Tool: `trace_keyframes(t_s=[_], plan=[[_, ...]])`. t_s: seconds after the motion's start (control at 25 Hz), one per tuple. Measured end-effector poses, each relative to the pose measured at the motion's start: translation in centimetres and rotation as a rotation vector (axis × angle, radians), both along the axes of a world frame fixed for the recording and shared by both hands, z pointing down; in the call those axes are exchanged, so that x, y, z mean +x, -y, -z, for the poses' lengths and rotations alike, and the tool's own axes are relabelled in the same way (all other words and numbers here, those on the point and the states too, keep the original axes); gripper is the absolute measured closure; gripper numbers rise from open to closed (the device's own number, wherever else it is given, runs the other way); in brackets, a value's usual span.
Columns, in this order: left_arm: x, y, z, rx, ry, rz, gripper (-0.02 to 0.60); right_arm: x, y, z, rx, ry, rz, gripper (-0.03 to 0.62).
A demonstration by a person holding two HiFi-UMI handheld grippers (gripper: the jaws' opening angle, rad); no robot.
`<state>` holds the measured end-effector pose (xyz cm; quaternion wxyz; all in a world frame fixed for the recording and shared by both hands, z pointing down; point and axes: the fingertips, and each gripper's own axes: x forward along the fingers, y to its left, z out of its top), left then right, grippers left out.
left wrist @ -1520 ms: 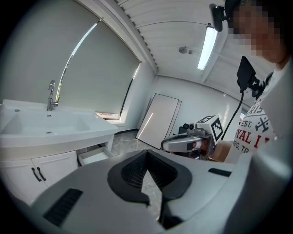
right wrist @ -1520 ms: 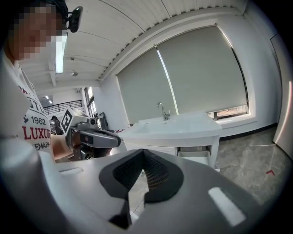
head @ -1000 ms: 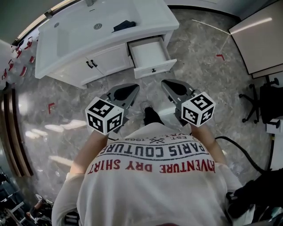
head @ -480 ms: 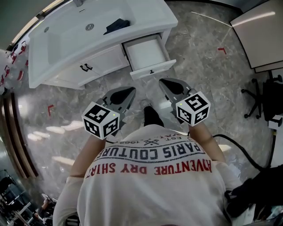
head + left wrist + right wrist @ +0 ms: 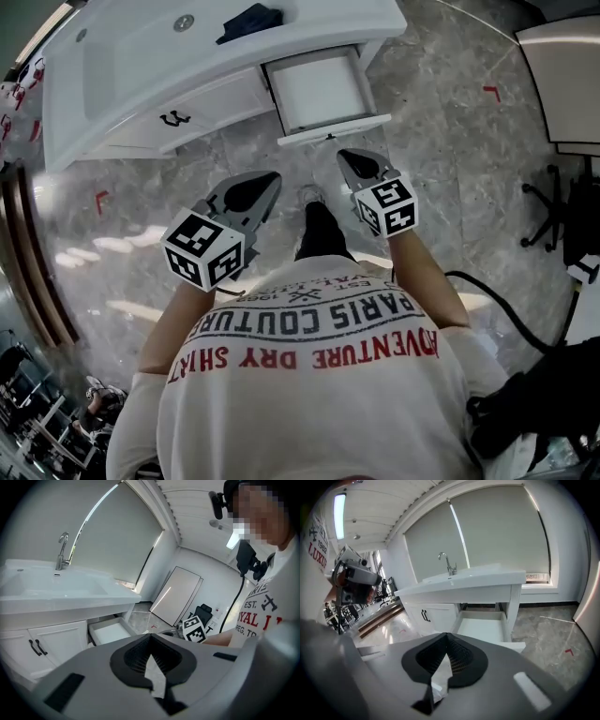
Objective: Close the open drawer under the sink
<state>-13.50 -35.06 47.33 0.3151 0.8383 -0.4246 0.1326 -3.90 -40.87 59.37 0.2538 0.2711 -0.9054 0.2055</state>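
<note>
Jaws of both grippers pressed together at the tips, nothing between them. We note the right gripper (image 5: 345, 157) just short of the front panel of the drawer (image 5: 319, 89) and the left gripper (image 5: 267, 180) beside it. Drawer stands pulled out under the vanity's (image 5: 112, 141) right end, its white interior empty. Dark cloth (image 5: 248, 19) on the countertop above.

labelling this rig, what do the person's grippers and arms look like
Both the left gripper and right gripper are grey, tapering shells with black ribbed fingers, each carrying a white cube of black square markers. The person wears a white short-sleeved T-shirt printed in red and dark lettering.
</note>
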Motion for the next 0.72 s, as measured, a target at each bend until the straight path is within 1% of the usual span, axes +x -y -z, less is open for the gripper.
trace_keyframes(t_s=[0.08, 0.16, 0.32, 0.52, 0.72], plan=[[-0.7, 0.2, -1.0, -0.026, 0.004, 0.015, 0.581, -0.4, 0.6, -3.1, -0.035, -0.04, 0.006, 0.592], [-1.4, 0.7, -1.8, -0.044, 0.004, 0.029, 0.581, -0.5, 1.6, -5.7, -0.064, -0.068, -0.009, 0.592], [-2.7, 1.3, -3.4, -0.084, -0.007, 0.074, 0.581, -0.7, 3.2, -9.6, -0.102, -0.121, -0.025, 0.592], [-3.6, 2.2, -5.1, -0.122, -0.018, 0.098, 0.581, -0.5, 5.0, -12.2, -0.133, -0.147, -0.079, 0.592], [-4.3, 2.9, -5.9, -0.138, -0.026, 0.111, 0.581, -0.6, 5.7, -12.9, -0.152, -0.134, -0.113, 0.592]])
